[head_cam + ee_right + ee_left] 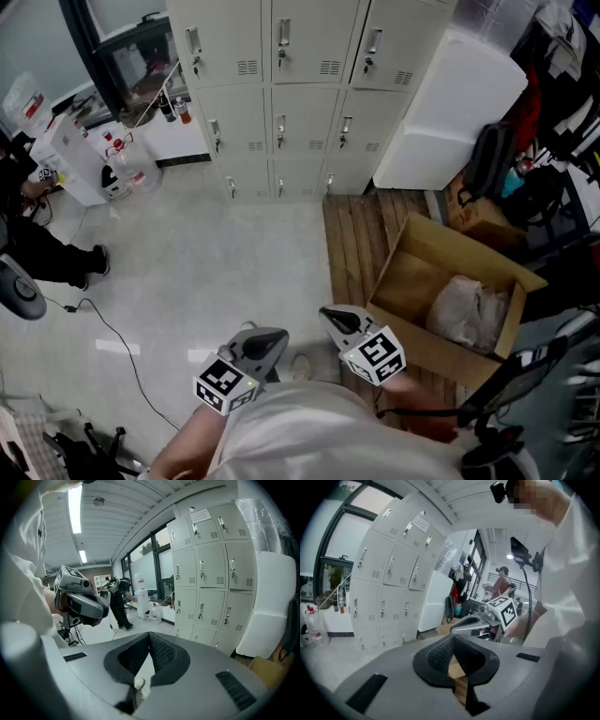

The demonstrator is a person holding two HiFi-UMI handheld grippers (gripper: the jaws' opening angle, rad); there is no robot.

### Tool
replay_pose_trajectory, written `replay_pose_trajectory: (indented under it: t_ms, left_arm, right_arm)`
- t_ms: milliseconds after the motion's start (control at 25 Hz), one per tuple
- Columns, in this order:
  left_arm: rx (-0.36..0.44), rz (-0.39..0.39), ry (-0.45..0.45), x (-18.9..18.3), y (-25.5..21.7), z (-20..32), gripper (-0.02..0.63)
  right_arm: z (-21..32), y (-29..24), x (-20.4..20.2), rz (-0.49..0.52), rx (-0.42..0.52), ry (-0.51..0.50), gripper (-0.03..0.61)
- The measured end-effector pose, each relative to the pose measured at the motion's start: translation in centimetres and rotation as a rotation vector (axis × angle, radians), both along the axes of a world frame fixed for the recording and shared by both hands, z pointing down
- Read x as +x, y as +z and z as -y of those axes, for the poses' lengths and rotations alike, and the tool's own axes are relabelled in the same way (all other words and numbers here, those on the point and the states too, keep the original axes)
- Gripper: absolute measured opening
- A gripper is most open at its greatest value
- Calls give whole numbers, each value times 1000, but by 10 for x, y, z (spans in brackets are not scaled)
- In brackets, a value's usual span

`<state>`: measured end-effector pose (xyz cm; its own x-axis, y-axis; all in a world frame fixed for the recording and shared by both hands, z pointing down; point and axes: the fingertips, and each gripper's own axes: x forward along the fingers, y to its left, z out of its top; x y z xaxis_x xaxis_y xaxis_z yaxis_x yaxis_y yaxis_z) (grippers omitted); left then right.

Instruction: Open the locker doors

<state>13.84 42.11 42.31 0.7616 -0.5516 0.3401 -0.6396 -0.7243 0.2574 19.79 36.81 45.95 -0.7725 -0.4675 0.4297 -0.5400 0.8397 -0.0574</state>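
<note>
Beige lockers (300, 122) closed; well ahead of left claw (275, 337); right claw (330, 315) likewise

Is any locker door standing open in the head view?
No, the lockers show every visible door shut flush with its neighbours.

Floor (206, 253): pale, glossy, with light reflections; it runs from the centre of the head view to 9 o'clock. A wooden plank strip (356, 234) adjoins it at 3 o'clock. An open cardboard box (412, 281) rests on the planks at 4 o'clock, with a pale bag (469, 314) inside. White block-shaped unit (459, 112): 1 o'clock. Dark-framed window (42, 37): 11 o'clock. Water jugs (127, 169): 10 o'clock. Black cable (112, 328): on the floor, 8 o'clock. Ceiling: ribbed, with lit strip lights (75, 503).
</note>
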Motion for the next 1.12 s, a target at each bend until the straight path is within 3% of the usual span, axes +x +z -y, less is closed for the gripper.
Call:
replay_pose_trajectory:
  t_ms: [280, 560, 880, 1120]
  left_arm:
    - [29, 35, 8, 25, -10, -13, 11]
    - [19, 42, -16, 24, -8, -15, 11]
    - [1, 33, -53, -25, 3, 16, 11]
    - [37, 10, -45, -102, -10, 82, 11]
  right_arm:
    - [-16, -9, 33, 4, 15, 18, 17]
    - [-22, 8, 33, 3, -30, -1, 17]
    - [16, 20, -18, -32, -48, -35, 17]
    - [85, 10, -107, -57, -26, -46, 18]
